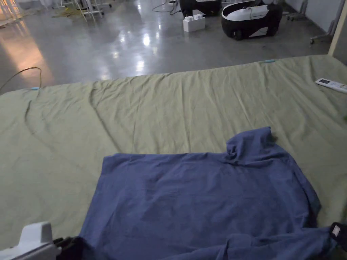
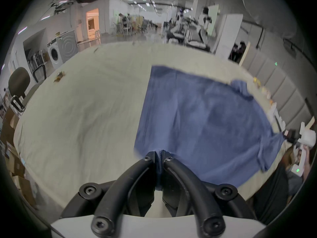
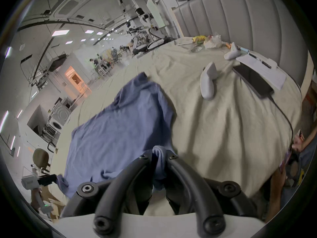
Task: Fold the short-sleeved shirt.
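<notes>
A blue short-sleeved shirt [image 1: 203,199] lies spread on the green bed sheet [image 1: 152,111], one sleeve [image 1: 250,142] sticking up at the far right. My left gripper [image 1: 69,245] sits at the shirt's near left corner; in the left gripper view its jaws are shut on the blue shirt [image 2: 197,121], a fold of cloth pinched at the left gripper [image 2: 159,155]. My right gripper [image 1: 339,233] holds the near right edge; in the right gripper view a bunch of blue shirt [image 3: 120,130] cloth is pinched in the right gripper [image 3: 159,155].
A white remote [image 1: 331,85] lies on the sheet at the far right. In the right gripper view a tablet [image 3: 252,80] with its cable, papers and white controllers [image 3: 208,82] lie by the headboard. Robots and a white box [image 1: 194,23] stand on the floor beyond the bed.
</notes>
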A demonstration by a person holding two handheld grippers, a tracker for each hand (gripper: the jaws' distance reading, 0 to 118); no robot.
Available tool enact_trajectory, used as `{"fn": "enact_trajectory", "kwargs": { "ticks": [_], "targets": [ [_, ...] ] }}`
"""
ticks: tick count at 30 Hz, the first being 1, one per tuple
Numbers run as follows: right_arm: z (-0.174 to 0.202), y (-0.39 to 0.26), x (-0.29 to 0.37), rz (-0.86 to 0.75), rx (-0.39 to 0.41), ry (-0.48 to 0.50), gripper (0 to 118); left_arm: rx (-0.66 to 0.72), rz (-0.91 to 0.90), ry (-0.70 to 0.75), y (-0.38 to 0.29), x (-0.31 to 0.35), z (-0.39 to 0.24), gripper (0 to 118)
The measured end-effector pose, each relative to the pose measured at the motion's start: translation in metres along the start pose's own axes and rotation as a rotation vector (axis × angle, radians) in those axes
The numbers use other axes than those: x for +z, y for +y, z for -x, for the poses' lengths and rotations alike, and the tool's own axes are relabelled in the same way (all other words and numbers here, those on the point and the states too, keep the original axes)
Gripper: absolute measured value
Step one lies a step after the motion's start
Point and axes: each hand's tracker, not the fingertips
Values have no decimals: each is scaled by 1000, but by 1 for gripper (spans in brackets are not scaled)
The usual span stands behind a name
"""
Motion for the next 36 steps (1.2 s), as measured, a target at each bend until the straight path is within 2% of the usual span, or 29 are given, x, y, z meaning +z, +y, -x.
{"fn": "enact_trajectory", "kwargs": {
  "ticks": [4, 9, 12, 13, 14, 15, 16, 17, 22, 28, 31, 33, 34, 35, 36],
  "targets": [
    [21, 47, -29, -29, 37, -14, 12, -6, -58, 21, 61, -25, 0, 7],
    [28, 81, -79, 4, -33, -44, 12, 31, -29, 55, 104, -78, 4, 7],
    [29, 88, -115, 85, -21, -89, 14, 94, 23, 93, 108, -110, 5, 9],
    [31, 87, -126, 116, -1, -111, 25, 106, 14, 101, 105, -118, 6, 18],
    [32, 85, -134, 145, 10, -131, 48, 118, 3, 99, 101, -124, 6, 36],
    [29, 83, -140, 162, 27, -147, 79, 111, 1, 111, 98, -126, 5, 67],
    [27, 80, -141, 162, 37, -143, 88, 110, -6, 126, 97, -128, 7, 85],
    [26, 77, -137, 143, 43, -141, 87, 95, -34, 127, 94, -123, 8, 93],
    [18, 71, -74, -37, 48, -40, 85, 9, -323, 119, 86, -43, -1, 94],
    [42, 49, 46, -309, 172, 76, 85, -149, -622, 64, 50, 97, -46, 94],
    [51, 23, 92, -464, 202, 162, 85, -120, -699, 73, 9, 138, -70, 94],
    [61, 3, 117, -590, 255, 207, 85, -118, -692, 55, -15, 154, -82, 92],
    [68, -2, 126, -591, 278, 203, 85, -104, -712, 72, -26, 162, -90, 90],
    [76, -10, 130, -548, 261, 184, 85, -110, -716, 78, -35, 171, -95, 87],
    [81, -14, 135, -538, 276, 165, 85, -128, -731, 87, -39, 175, -98, 79]
  ]
}}
